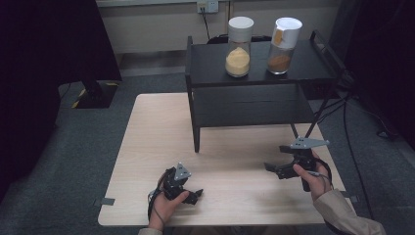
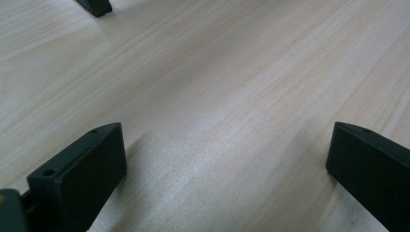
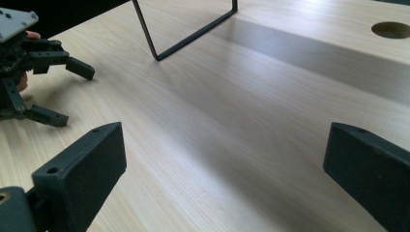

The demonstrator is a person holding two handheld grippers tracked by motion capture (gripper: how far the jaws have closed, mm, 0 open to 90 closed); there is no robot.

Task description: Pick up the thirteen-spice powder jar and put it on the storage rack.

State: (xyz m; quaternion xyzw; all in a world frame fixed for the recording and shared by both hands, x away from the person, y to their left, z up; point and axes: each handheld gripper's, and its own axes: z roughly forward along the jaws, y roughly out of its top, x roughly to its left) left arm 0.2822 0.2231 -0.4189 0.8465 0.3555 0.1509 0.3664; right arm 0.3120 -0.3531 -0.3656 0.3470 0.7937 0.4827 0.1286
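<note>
My left gripper rests low on the wooden table near its front edge, held by a hand, open, with bare wood between its jaws. My right gripper hovers at the front right, pointing left, also open with nothing between its jaws. In the right gripper view the left gripper shows at the upper left with its fingers spread. On top of a black shelf stand two white-lidded glass jars, one of yellow powder and one of brown powder.
The black shelf stands on the back half of the table; its thin metal leg frame touches the wood ahead of the right gripper. A round hole is in the tabletop. A dark jaw tip shows far off.
</note>
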